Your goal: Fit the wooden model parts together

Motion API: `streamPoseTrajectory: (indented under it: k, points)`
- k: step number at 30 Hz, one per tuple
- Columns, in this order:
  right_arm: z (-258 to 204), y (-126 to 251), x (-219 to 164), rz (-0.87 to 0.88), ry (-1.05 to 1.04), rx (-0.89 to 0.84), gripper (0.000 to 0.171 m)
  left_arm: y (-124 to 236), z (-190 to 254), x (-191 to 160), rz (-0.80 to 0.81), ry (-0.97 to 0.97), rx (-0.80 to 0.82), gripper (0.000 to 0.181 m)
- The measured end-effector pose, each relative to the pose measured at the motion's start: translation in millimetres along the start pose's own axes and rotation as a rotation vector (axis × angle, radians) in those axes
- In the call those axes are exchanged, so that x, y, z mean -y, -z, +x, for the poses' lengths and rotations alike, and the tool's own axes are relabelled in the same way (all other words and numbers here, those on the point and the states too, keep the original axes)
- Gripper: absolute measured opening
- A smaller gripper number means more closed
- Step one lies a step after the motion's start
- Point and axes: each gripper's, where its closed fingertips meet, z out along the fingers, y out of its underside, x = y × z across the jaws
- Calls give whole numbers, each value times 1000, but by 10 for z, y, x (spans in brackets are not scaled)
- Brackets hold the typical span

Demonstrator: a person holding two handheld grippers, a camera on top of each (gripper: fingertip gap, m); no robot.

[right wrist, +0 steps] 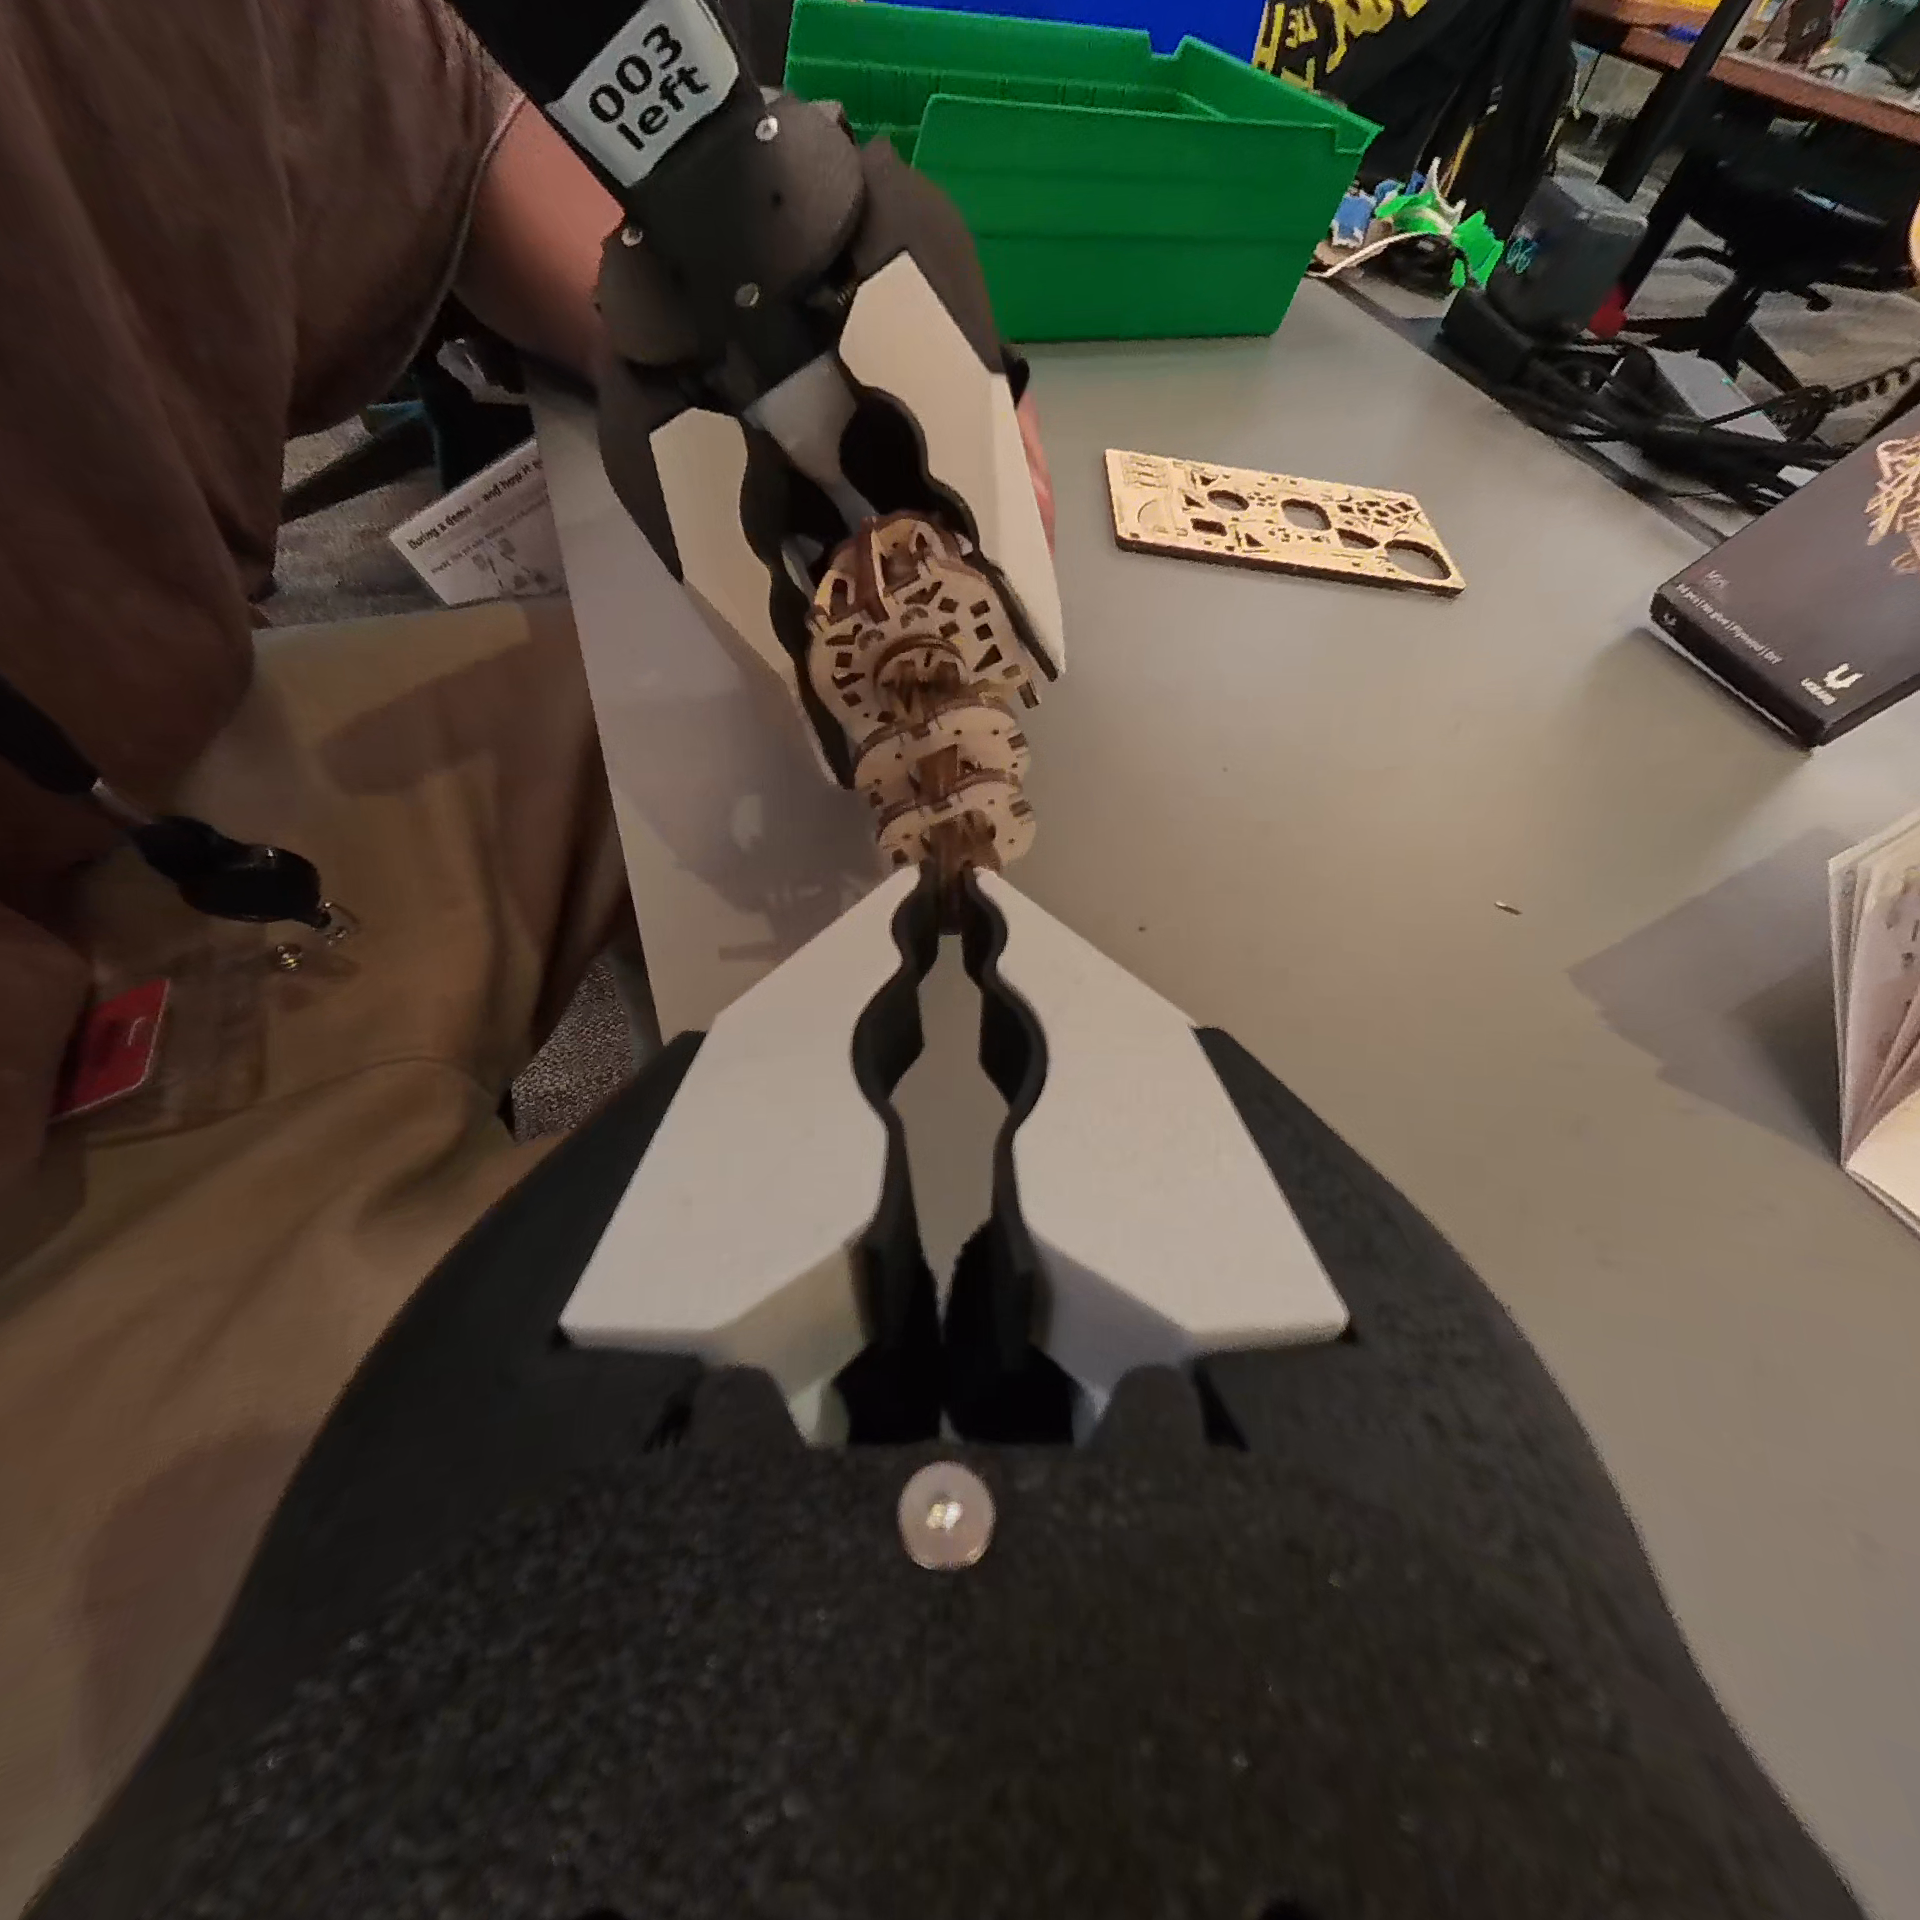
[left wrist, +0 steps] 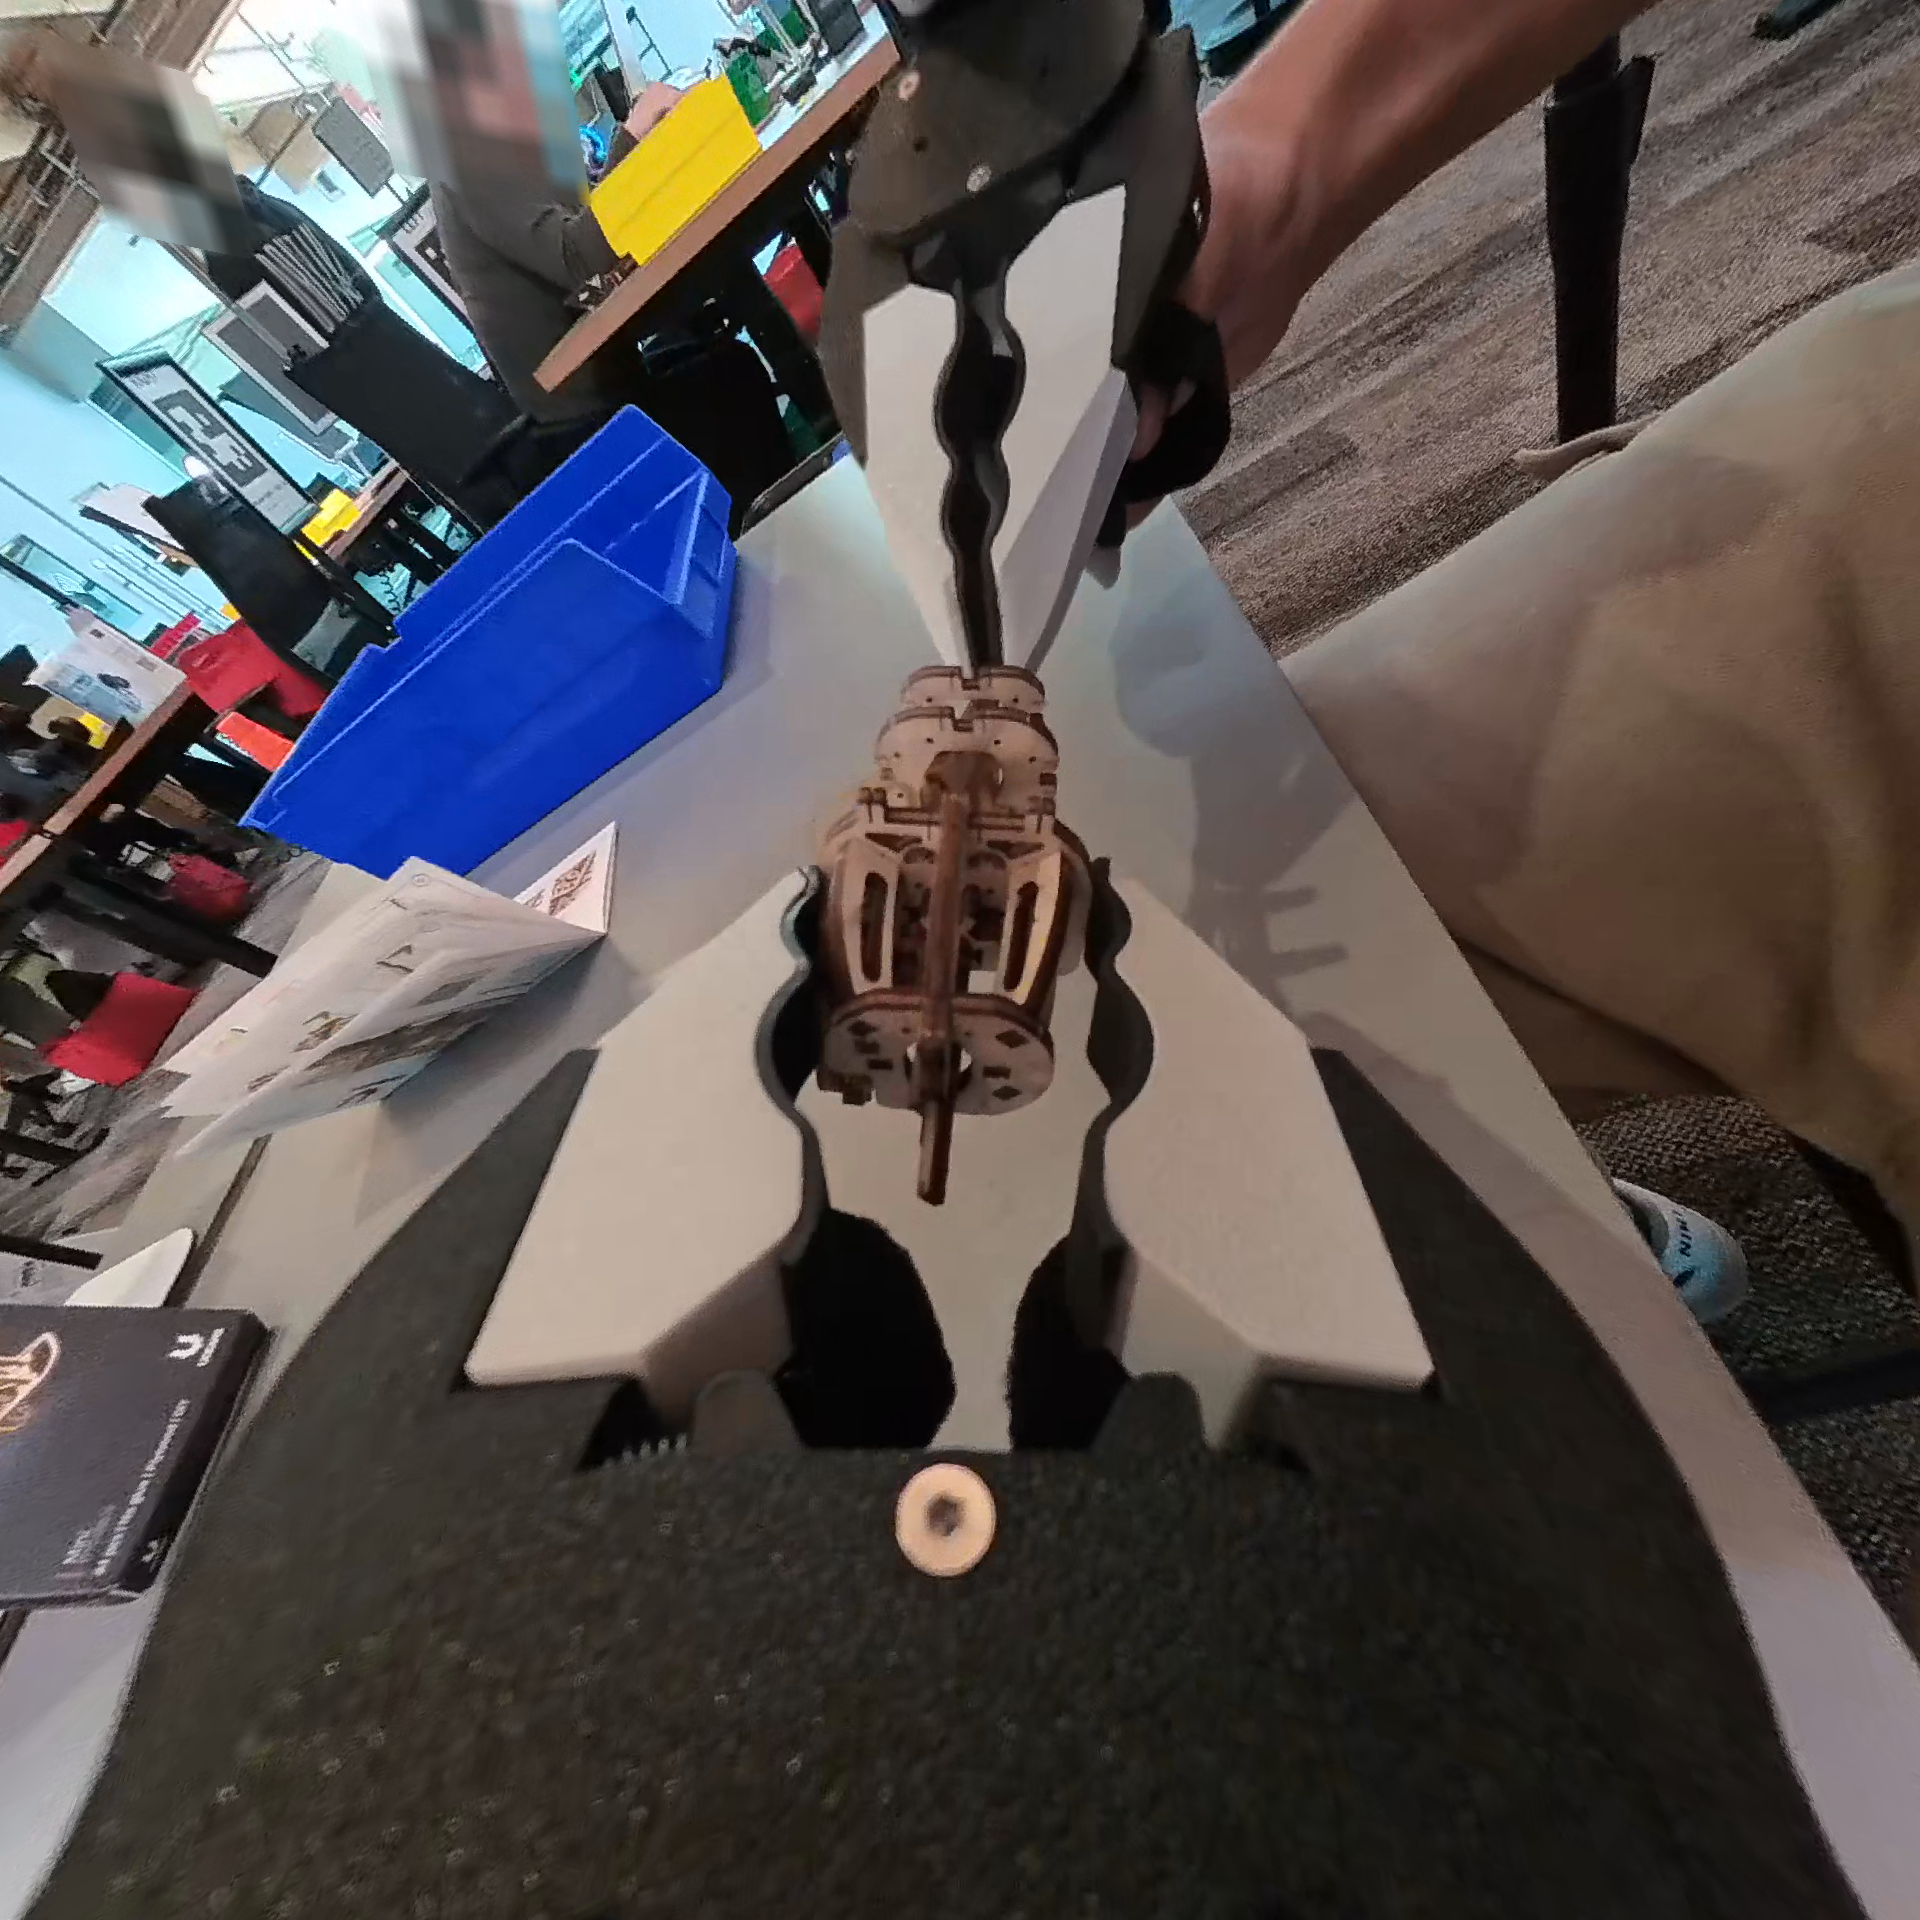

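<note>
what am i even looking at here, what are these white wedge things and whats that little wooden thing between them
The white wedges are the jaws of two hand-held grippers; a person holds one in each hand, and each carries a camera looking along its jaws.

The left wrist view shows the left gripper clamped around the wooden model, a small barrel-shaped assembly with a thin axle through it. The right gripper faces it.

The right wrist view shows the opposite side: the right gripper pinches the axle's tip, and the left gripper is opposite.

On the grey table lie a punched-out wooden parts sheet, a dark box, an open booklet, a blue bin and a green bin.
</note>
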Motion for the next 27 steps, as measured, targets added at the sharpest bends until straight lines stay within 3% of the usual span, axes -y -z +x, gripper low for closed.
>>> streamPoseTrajectory:
  k: [8,13,20,27]
  points:
    - [6,-7,-31,-34,-45,-2,3,-6,4,-32,-15,-54,17,47]
    - [-30,-54,-30,-21,-178,48,3,-8,40,-28,-13,-71,8,47]
    - [-11,-69,-26,-18,-153,52,3,-13,49,-47,-13,-50,-10,47]
    - [25,39,134,21,-256,109,18,-9,84,-38,2,-46,-35,47]
